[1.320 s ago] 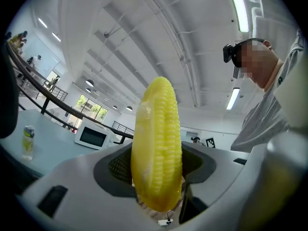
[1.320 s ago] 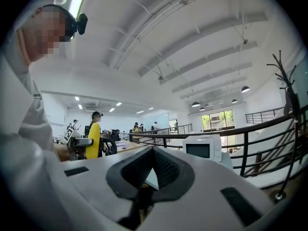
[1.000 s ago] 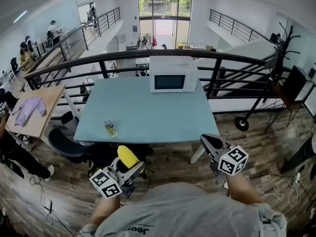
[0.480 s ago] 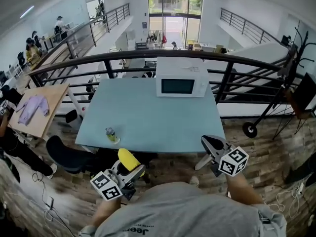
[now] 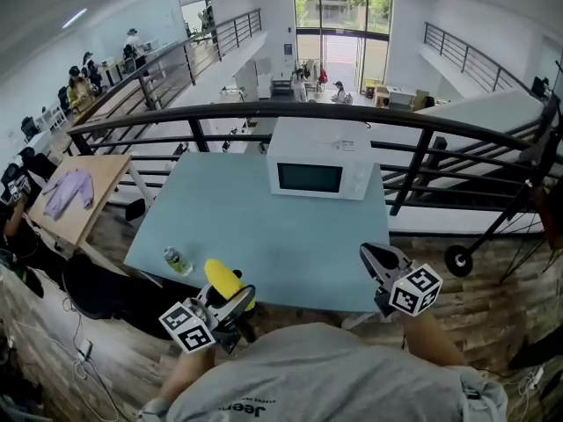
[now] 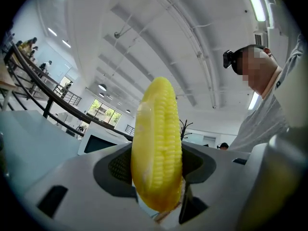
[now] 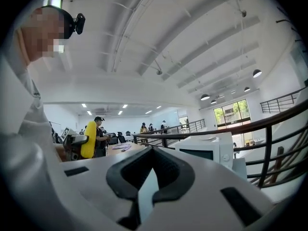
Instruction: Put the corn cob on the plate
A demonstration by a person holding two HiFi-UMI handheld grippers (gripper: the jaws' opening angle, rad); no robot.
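Observation:
A yellow corn cob (image 5: 223, 280) stands upright between the jaws of my left gripper (image 5: 233, 301), which is shut on its lower end. Up close in the left gripper view, the corn cob (image 6: 156, 148) fills the middle, with the left gripper (image 6: 157, 179) pressed on both of its sides. My right gripper (image 5: 379, 258) hovers at the near right edge of the pale blue table (image 5: 264, 227) with nothing in it. In its own view the right gripper (image 7: 150, 174) has its jaws together. No plate shows in any view.
A white microwave (image 5: 321, 161) stands at the back of the table and a small bottle (image 5: 176, 260) near its front left corner. A black railing (image 5: 264, 112) runs behind the table. A wooden desk (image 5: 84, 192) with people stands at the left.
The person has stepped forward to the table. Both grippers have gone from over the wood floor to the table's near edge. The corn cob stays in the left gripper.

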